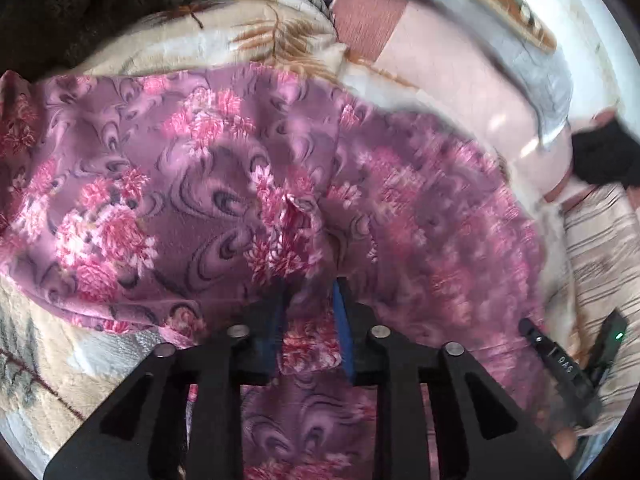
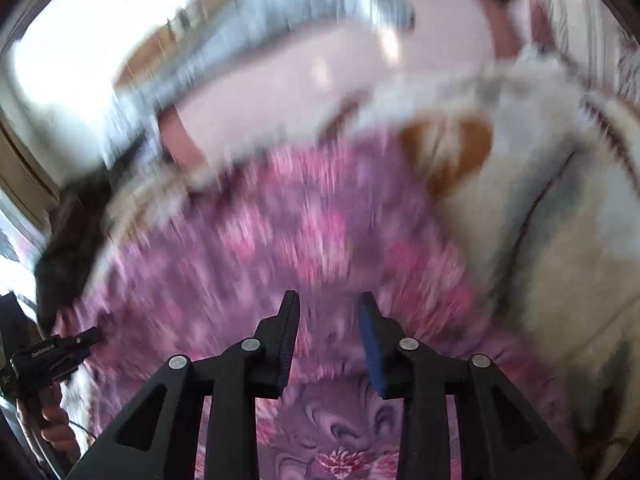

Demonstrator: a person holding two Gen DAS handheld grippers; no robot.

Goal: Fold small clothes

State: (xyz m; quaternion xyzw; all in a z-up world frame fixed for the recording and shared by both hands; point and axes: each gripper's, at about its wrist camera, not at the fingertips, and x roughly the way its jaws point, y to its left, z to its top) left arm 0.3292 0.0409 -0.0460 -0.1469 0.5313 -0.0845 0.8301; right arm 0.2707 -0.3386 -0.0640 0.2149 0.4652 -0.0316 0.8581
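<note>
A purple garment with pink flowers (image 1: 208,184) lies spread over a cream blanket. My left gripper (image 1: 310,292) is shut on a bunched fold of the garment, which fills the gap between its fingers. In the right wrist view the same garment (image 2: 304,240) is blurred by motion. My right gripper (image 2: 328,304) is over it with its jaws apart and nothing clearly between them. The right gripper also shows at the lower right of the left wrist view (image 1: 568,364). The left gripper shows at the left edge of the right wrist view (image 2: 56,354).
A cream blanket with a brown leaf print (image 1: 248,36) covers the surface. A pink cushion (image 1: 452,76) and grey cloth (image 1: 532,64) lie behind. A striped fabric (image 1: 600,240) is at the right. A dark fabric (image 1: 64,4) is at the top left.
</note>
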